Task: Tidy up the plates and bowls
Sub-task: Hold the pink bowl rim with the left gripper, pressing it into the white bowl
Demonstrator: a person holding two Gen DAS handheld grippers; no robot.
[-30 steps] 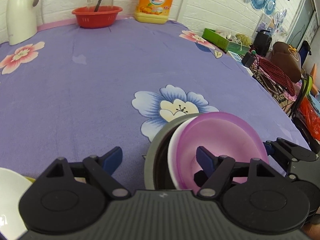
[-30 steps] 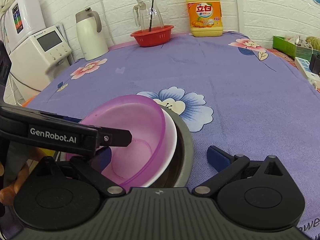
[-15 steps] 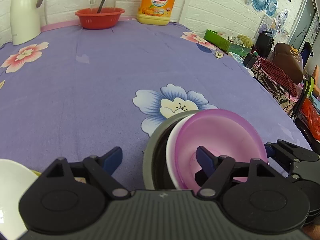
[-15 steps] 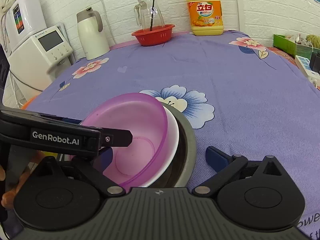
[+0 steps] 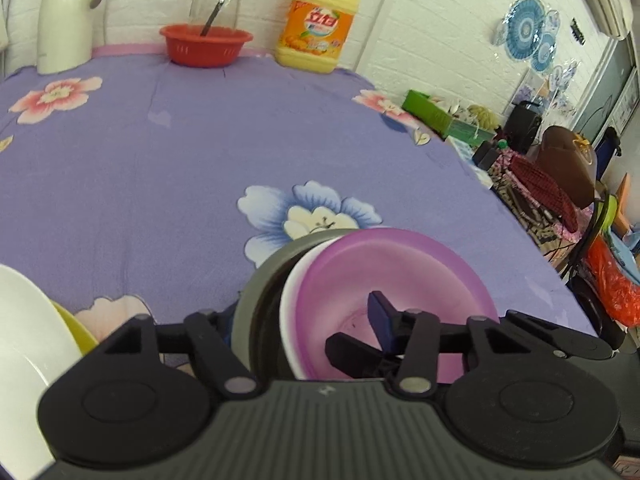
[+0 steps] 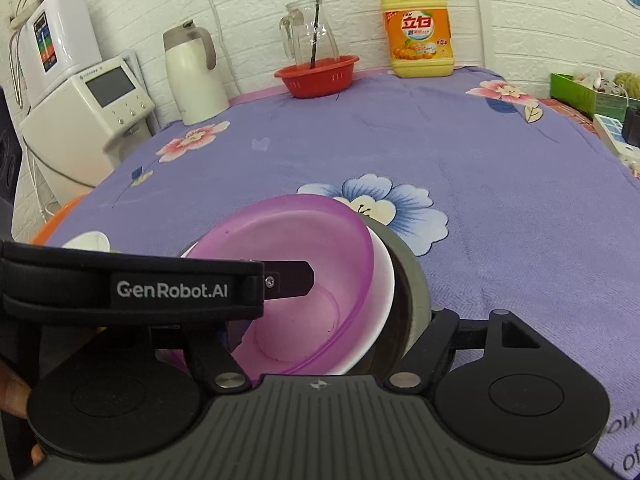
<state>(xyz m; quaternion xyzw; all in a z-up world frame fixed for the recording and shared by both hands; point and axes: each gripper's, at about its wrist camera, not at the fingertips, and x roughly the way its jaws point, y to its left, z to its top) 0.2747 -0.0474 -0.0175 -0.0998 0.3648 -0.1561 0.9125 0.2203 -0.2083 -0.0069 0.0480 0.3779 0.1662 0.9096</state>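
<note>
Both sets of jaws have just been closing since a second ago, yours on the left now pinching the near-left wall of the nested stack, which has tipped up slightly at the near edge of the table. Your left gripper has one finger outside the grey bowl and the other inside the purple bowl, so the white bowl between them is clamped too; that lets you carry all three as one. Your right gripper grips the opposite wall the same way, probably to steady the load. A white plate waits at the near-left corner.
</note>
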